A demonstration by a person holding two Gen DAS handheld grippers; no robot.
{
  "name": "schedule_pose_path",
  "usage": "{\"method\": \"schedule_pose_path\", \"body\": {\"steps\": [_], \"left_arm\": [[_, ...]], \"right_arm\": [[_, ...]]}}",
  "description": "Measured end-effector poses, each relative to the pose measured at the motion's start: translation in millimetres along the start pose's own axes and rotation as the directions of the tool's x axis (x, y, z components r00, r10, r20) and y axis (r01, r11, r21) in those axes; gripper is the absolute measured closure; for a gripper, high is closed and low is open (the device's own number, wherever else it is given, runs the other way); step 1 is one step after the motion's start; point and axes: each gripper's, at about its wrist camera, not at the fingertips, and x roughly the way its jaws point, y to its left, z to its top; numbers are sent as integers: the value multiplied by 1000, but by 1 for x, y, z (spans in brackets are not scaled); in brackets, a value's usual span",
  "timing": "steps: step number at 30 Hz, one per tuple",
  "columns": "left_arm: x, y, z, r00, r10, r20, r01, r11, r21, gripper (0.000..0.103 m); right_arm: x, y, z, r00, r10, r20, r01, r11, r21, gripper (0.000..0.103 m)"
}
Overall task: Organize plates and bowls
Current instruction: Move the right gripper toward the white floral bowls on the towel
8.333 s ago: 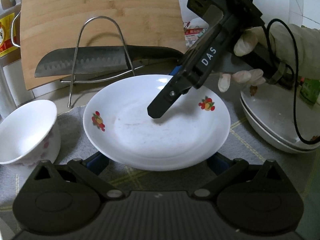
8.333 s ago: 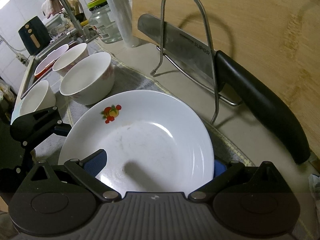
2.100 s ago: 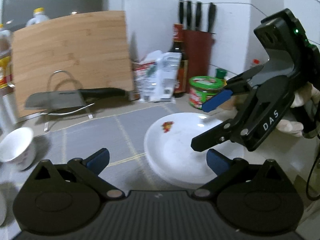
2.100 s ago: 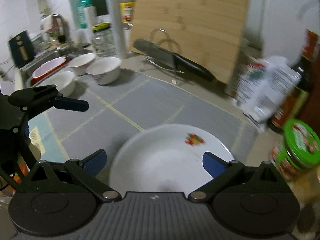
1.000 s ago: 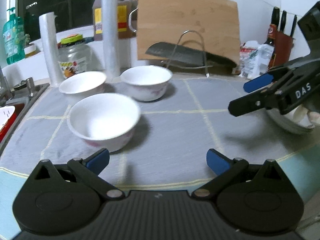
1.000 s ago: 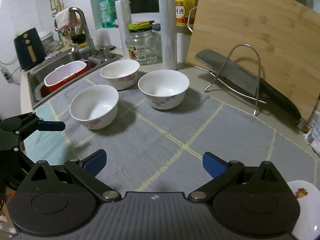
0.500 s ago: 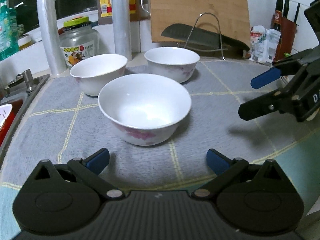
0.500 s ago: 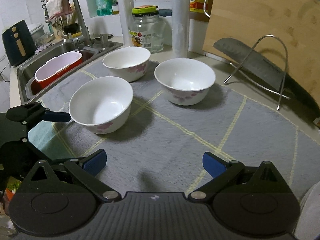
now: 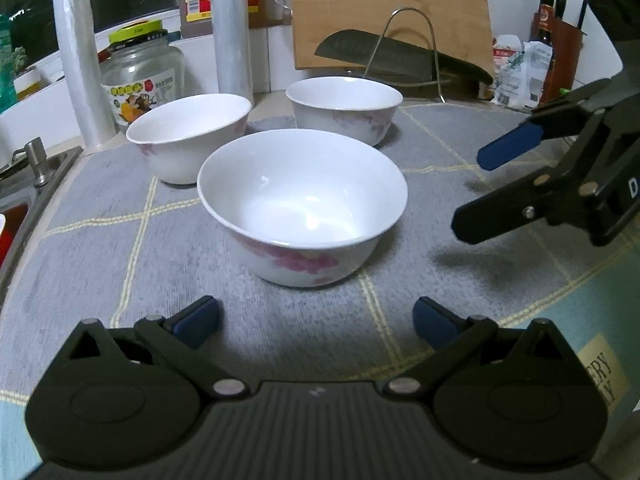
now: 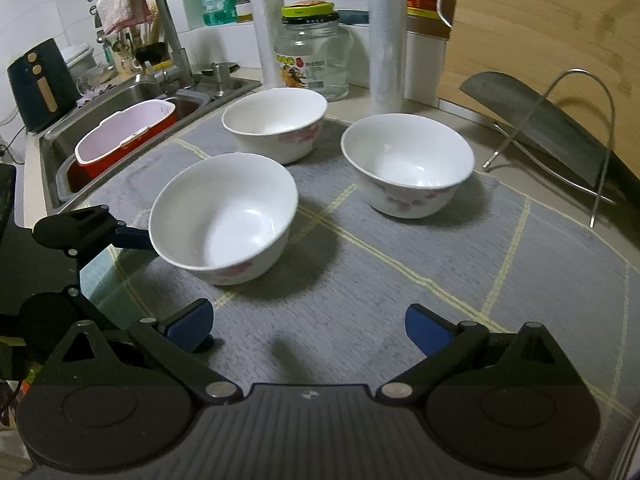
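Three white bowls with pink flower prints stand upright on a grey mat (image 9: pixel 100 264). The nearest bowl (image 9: pixel 302 204) (image 10: pixel 224 216) sits just ahead of my left gripper (image 9: pixel 316 316), which is open and empty, its blue pads level with the bowl's base. Behind it stand a left bowl (image 9: pixel 188 136) (image 10: pixel 276 122) and a right bowl (image 9: pixel 344 106) (image 10: pixel 408 164). My right gripper (image 10: pixel 308 326) is open and empty over bare mat, to the right of the nearest bowl; in the left wrist view the right gripper (image 9: pixel 484 192) hangs at the right. No plates are in view.
A knife (image 10: pixel 536 128) rests on a wire rack (image 10: pixel 592 140) before a leaning wooden board (image 10: pixel 540 24). A glass jar (image 10: pixel 312 52) and foil rolls (image 10: pixel 386 32) stand behind the bowls. A sink (image 10: pixel 120 128) with a red and white container lies left.
Both grippers have left the plates at the right and swung left to the bowls. In the last half second both moved closer to the nearest bowl.
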Motion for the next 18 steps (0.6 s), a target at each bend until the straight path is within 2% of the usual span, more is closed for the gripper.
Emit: {"method": "schedule_pose_path", "body": {"steps": [7,15,18], "left_arm": [[1,2,2,1000,-14,5,13,1000,11,1],[-9,11,10,997,9,81,-12,999,30,1],[-7,12,13,996,12,84,-17,998,58,1]], "right_arm": [[10,8,8,999,35,6,-35,999,-19,0],[21,16,24,994,105,34,-104,994,-27,0],[30,18,31,991,129,41,-128,992,-21,0]]}}
